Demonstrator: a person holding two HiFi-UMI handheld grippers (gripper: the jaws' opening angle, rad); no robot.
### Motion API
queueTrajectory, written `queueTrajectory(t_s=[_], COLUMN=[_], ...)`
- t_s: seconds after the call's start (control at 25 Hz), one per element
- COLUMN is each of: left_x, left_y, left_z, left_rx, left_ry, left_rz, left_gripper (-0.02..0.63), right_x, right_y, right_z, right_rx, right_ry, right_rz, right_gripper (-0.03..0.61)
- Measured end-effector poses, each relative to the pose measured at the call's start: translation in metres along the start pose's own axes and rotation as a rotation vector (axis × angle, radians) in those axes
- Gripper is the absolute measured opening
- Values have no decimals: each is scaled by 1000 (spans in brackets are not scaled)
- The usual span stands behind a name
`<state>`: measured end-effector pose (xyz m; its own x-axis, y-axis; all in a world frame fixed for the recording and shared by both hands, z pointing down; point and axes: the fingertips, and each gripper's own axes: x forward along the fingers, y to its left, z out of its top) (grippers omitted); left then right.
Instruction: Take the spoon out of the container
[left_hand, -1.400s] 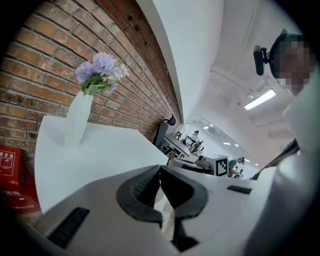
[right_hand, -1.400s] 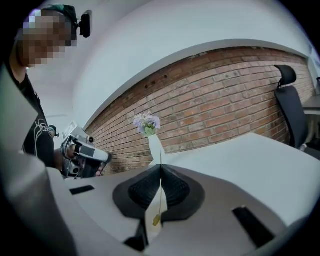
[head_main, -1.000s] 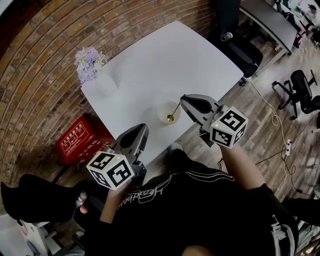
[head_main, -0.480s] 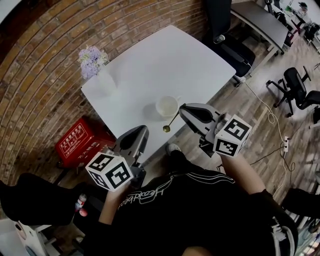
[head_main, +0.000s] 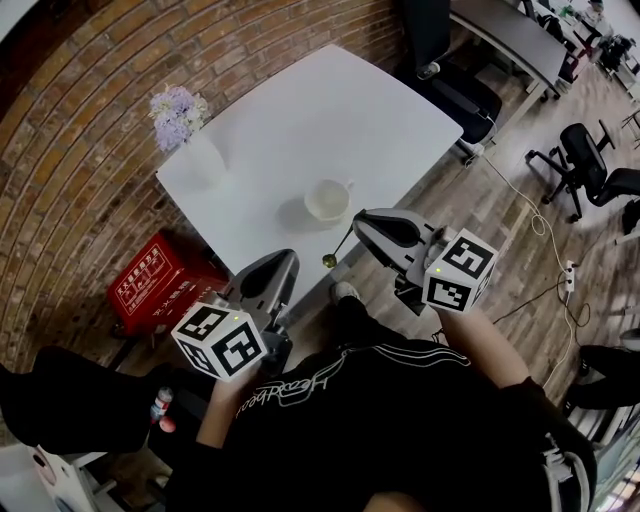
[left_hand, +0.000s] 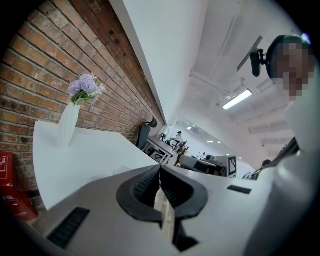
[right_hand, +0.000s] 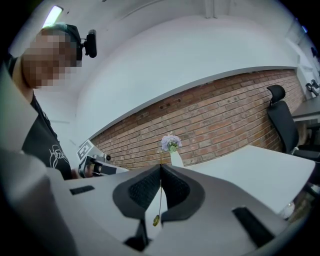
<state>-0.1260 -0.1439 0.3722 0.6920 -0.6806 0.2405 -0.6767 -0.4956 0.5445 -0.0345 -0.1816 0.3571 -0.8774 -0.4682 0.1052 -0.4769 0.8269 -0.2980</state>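
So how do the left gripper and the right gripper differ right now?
The right gripper is shut on the spoon, which hangs clear of the cup; the left gripper is shut on nothing. The right gripper is nearer the cup; the left gripper sits farther back. Both have jaws together.

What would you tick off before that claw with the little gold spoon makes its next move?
1. The right claw is shut on the spoon: ok.
2. The spoon is out of the cup, hanging beside it: ok.
3. The spoon's bowl is over the table, not past its edge: cannot tell.
4. The left claw is shut, empty and clear of the cup: ok.
5. There is bare table near the cup for setting down: ok.
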Motion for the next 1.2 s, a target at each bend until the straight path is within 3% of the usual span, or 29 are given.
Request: queueTrajectory(t_s=[1.2], left_x=[0], left_y=[-16], left_z=[-8], left_rx=[25], left_ry=[8], left_rz=[-15], left_gripper=[5], right_x=[-18], right_y=[9], right_z=[-2], right_rx=[-14], right_ry=[-24], right_rz=[-21], right_gripper=[0])
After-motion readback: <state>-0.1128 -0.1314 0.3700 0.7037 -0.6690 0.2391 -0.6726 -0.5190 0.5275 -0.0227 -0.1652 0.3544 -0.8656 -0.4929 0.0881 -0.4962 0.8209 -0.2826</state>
